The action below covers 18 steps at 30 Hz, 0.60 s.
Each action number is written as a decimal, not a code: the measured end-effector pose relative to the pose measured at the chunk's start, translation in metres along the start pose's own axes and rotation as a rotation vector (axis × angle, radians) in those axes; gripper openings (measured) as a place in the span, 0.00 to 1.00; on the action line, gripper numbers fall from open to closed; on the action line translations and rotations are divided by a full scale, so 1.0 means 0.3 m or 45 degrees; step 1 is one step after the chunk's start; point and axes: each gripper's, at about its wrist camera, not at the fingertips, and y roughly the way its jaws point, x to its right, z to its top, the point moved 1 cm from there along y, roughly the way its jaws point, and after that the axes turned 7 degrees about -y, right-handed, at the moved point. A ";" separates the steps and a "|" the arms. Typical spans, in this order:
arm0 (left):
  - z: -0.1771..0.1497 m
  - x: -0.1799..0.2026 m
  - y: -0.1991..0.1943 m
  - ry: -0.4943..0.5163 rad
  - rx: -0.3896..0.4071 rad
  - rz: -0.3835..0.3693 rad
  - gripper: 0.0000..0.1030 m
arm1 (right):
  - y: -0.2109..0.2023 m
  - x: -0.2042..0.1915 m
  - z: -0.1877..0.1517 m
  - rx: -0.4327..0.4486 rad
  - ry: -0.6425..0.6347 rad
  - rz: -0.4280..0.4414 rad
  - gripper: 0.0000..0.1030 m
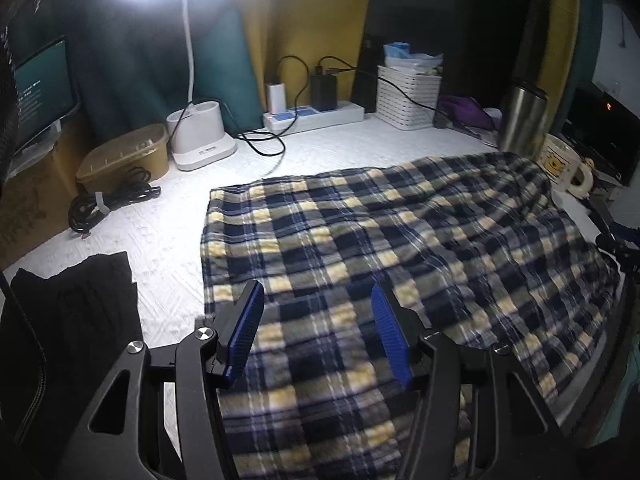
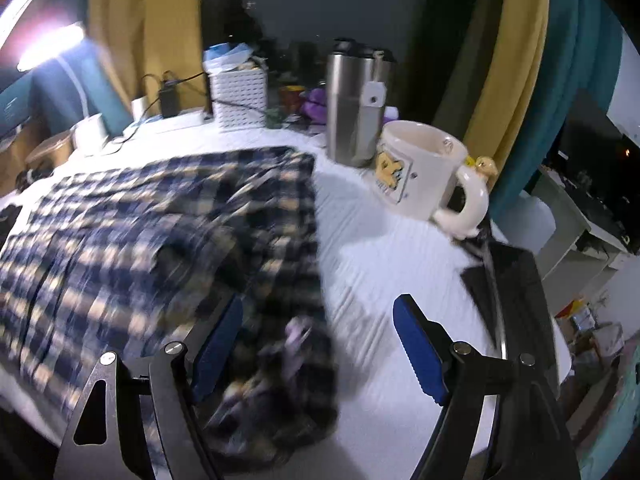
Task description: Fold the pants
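Plaid pants (image 1: 400, 248) in navy, yellow and white lie spread across the white table cover. In the right wrist view the pants (image 2: 160, 240) are blurred, with a bunched end near the front edge. My left gripper (image 1: 316, 312) is open above the near part of the pants, with fabric showing between its blue pads. My right gripper (image 2: 320, 332) is open wide over the pants' right edge, left pad over the cloth, right pad over bare cover. Neither holds anything.
A cream mug (image 2: 428, 172) and steel tumbler (image 2: 352, 108) stand at the right rear. A white basket (image 1: 408, 96), power strip (image 1: 312, 116), lamp base (image 1: 200, 136), tan box (image 1: 124, 156) and coiled cable (image 1: 108, 204) line the back. Black cloth (image 1: 76, 300) lies at the left.
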 end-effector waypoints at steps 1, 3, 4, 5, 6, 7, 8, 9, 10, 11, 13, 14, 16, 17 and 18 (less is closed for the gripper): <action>-0.010 0.007 -0.006 0.007 -0.001 -0.010 0.54 | -0.006 -0.020 -0.011 0.001 -0.008 0.005 0.77; -0.032 0.020 -0.016 0.017 -0.007 -0.024 0.55 | -0.020 -0.061 -0.033 0.001 -0.026 0.015 0.77; -0.046 0.027 -0.023 0.022 -0.011 -0.035 0.56 | -0.026 -0.078 -0.041 0.002 -0.034 0.018 0.77; -0.056 0.031 -0.028 0.024 -0.012 -0.043 0.61 | -0.034 -0.096 -0.048 0.006 -0.042 0.023 0.80; -0.072 0.035 -0.037 0.026 -0.010 -0.057 0.65 | -0.045 -0.115 -0.057 0.015 -0.051 0.033 0.84; -0.082 0.037 -0.042 0.029 -0.008 -0.066 0.66 | -0.054 -0.133 -0.062 0.024 -0.063 0.043 0.90; -0.094 0.040 -0.046 0.033 -0.008 -0.075 0.66 | -0.062 -0.151 -0.068 0.031 -0.077 0.050 0.93; -0.109 0.043 -0.052 0.042 -0.012 -0.084 0.67 | -0.072 -0.173 -0.076 0.038 -0.092 0.053 0.93; -0.118 0.044 -0.054 0.045 -0.014 -0.087 0.67 | -0.083 -0.195 -0.084 0.043 -0.108 0.054 0.93; -0.129 0.046 -0.057 0.047 -0.017 -0.091 0.67 | -0.092 -0.214 -0.092 0.048 -0.119 0.055 0.93; -0.154 0.048 -0.063 0.056 -0.022 -0.105 0.67 | -0.108 -0.259 -0.107 0.054 -0.140 0.073 0.93; -0.168 0.048 -0.067 0.063 -0.022 -0.111 0.67 | -0.117 -0.289 -0.116 0.060 -0.158 0.086 0.93; -0.183 0.050 -0.072 0.072 -0.021 -0.121 0.68 | -0.127 -0.337 -0.128 0.068 -0.193 0.107 0.93; -0.191 0.051 -0.076 0.077 -0.020 -0.128 0.68 | -0.132 -0.371 -0.138 0.071 -0.218 0.124 0.93; -0.197 0.051 -0.080 0.086 -0.014 -0.136 0.68 | -0.135 -0.399 -0.146 0.072 -0.240 0.135 0.93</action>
